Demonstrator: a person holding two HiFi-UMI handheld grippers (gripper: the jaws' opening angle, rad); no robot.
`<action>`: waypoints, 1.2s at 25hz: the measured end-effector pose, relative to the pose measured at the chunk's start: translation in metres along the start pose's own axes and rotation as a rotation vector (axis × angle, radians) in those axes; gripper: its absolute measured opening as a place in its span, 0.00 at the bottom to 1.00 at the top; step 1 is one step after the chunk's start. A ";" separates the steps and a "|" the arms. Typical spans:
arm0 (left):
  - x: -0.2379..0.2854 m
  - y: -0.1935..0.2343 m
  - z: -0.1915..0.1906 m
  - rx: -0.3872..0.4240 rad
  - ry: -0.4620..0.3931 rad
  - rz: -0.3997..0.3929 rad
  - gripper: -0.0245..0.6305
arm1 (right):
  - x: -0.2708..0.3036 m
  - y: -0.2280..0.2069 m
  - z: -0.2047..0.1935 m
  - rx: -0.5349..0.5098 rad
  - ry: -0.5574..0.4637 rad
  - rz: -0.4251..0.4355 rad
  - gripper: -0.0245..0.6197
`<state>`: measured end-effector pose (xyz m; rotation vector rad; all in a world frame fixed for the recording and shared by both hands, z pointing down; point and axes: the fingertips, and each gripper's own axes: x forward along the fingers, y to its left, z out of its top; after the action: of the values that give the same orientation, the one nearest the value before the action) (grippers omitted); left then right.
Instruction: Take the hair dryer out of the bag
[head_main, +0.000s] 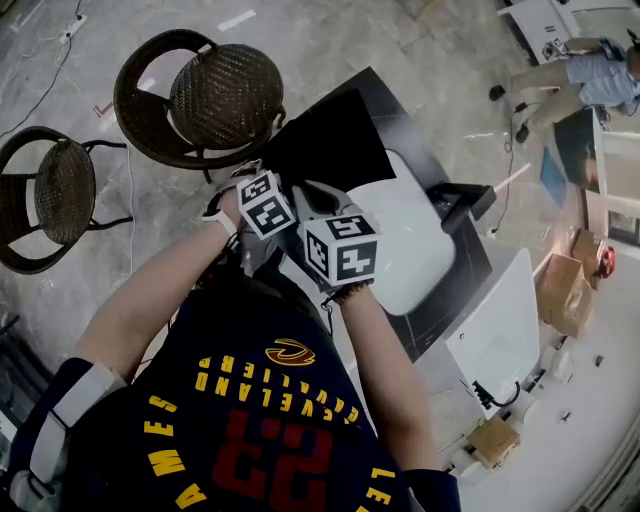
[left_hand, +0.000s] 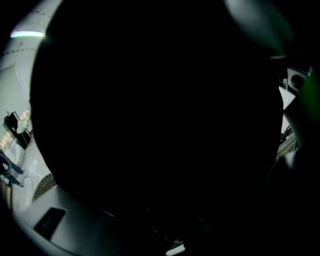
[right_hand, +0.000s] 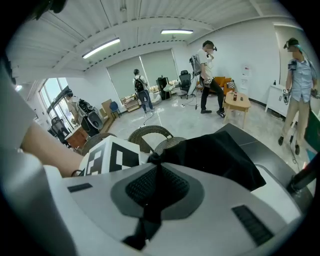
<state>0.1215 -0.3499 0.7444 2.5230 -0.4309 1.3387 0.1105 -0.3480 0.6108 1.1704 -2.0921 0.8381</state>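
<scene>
The right claw (right_hand: 152, 170) is closed on the thin black drawstring (right_hand: 149, 202) of the black cloth bag (right_hand: 215, 155). The cord runs straight down the seam between its two grey jaws, over their dark mesh patches, up to a small knot at the mouth of the bag. I think this hold is there to keep the mouth fixed while the other side works.

The left claw (head_main: 255, 182) is just beside it, at its 10 o'clock in the head view. Its own view is almost fully black, as if soft cloth lies over the lens, so I cannot tell if its jaws are apart or together.

The bag lies at 12 o'clock from both claws on the dark, smooth counter (head_main: 405, 125). It looks matte, soft and rather flat. The hair dryer does not show in any view; I judge it is inside the bag, so the task is at its beginning.

At 3 o'clock lies a white rounded pad (head_main: 410, 245), smooth and slightly shiny.
</scene>
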 end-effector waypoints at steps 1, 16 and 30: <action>0.000 0.001 0.000 -0.012 -0.004 0.005 0.41 | 0.000 -0.001 0.000 0.002 -0.001 -0.001 0.07; -0.036 -0.005 -0.028 -0.027 -0.041 0.059 0.36 | 0.002 -0.007 -0.010 0.025 0.012 -0.040 0.07; -0.071 -0.022 -0.071 -0.071 -0.084 0.064 0.35 | 0.004 -0.001 -0.014 0.008 0.018 -0.047 0.07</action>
<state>0.0379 -0.2942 0.7224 2.5335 -0.5708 1.2200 0.1120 -0.3393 0.6228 1.2077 -2.0407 0.8332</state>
